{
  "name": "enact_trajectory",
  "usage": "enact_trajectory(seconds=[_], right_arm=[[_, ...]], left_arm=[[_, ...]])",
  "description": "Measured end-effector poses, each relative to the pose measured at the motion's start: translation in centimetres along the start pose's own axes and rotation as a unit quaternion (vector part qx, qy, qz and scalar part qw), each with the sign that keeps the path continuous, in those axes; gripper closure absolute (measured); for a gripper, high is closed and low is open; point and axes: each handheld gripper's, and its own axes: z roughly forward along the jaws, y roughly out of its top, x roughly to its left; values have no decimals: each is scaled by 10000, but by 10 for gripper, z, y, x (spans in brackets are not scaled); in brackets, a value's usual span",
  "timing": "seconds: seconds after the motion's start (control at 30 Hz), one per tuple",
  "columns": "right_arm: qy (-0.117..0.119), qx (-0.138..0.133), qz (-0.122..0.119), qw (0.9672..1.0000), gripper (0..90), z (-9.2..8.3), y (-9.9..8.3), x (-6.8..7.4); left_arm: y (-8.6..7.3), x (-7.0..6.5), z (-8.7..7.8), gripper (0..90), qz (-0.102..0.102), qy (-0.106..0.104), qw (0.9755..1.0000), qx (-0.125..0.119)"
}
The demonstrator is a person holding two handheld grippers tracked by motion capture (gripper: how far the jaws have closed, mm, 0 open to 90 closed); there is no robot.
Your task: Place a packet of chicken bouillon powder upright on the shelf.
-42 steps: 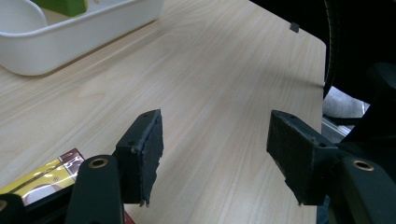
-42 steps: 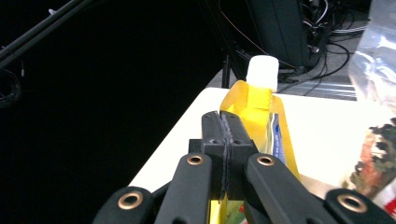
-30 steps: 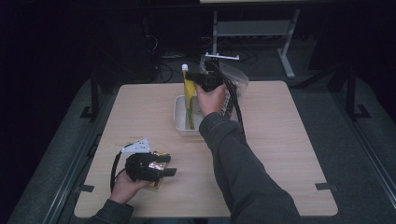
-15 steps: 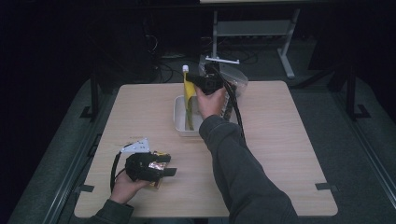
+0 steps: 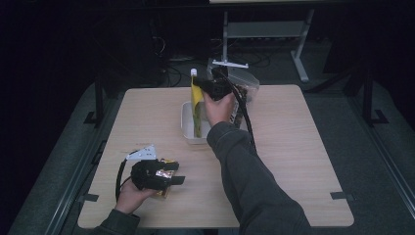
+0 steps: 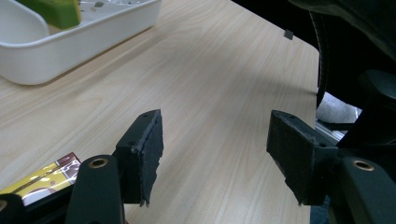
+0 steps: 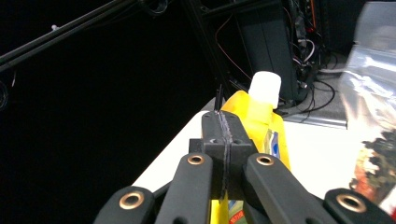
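Fingers (image 7: 224, 140) pinch yellow pouch (image 7: 261, 116) edge above white tray (image 5: 188, 134).

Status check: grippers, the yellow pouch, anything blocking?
Right gripper shut on pouch, over white tray. Left gripper open, resting near snack packet. Nothing blocking.

A dim lab or recording studio, not a home.

A lone wooden bench (image 5: 293, 147) stands on dark grey carpet under black surroundings; at 12 o'clock, tangled cables (image 5: 171, 73) and a grey metal equipment stand (image 5: 266, 32) sit on the floor, with black tape marks (image 5: 342, 196) on the bench edge at 4 o'clock.
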Motion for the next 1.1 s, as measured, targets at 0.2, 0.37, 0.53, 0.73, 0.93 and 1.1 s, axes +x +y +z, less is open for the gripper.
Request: enact_trajectory(seconds=[0.2,0.37,0.53,0.73,0.93,1.1], right_arm=[[63,-46,-199,9998,896,3,-3,2],[51,-5,-368,9993,897,2,-3,0],[-23,134,-589,9982,896,2,2,-1],[-8,209,-755,9969,896,3,4,-2],[-20,224,-754,9969,897,7,-1,1],[-107,297,-766,9966,896,10,-4,-5]], left_arm=[[0,0,0,356,-1,-11,10000,-3],[0,-1,0,356,-9,-16,10000,-14],[0,0,1,356,-12,-37,10000,-10],[0,0,1,356,-14,-54,10000,-19],[0,0,-1,356,-10,-49,10000,-50],[1,0,0,356,-13,-56,10000,-42]])
